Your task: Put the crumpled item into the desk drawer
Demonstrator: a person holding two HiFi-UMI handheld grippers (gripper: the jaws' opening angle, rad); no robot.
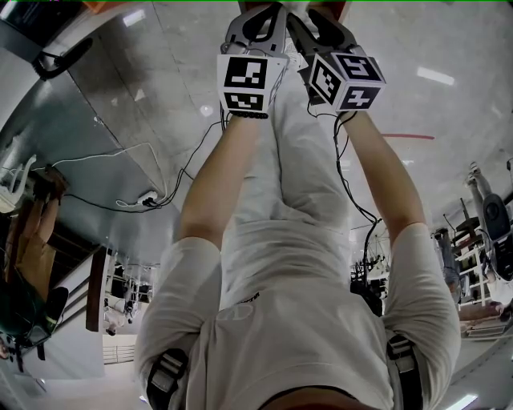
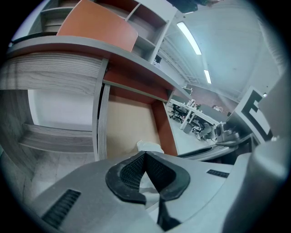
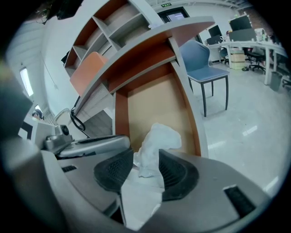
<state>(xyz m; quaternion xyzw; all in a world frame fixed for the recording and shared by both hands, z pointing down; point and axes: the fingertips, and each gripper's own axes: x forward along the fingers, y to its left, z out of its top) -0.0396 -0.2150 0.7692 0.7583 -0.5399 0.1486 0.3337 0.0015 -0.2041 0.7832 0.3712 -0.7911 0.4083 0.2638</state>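
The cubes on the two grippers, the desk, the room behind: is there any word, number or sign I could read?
No text here can be read.
Left cube and right cube: black-and-white square patterns only, no letters.
Green sign above the far door: too small to read.

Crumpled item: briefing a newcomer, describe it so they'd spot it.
Under the grey desk, a tan drawer with red-brown sides stands open. Nearer the camera, crumpled white paper sits between the right gripper's black pads, the only wrinkled thing.
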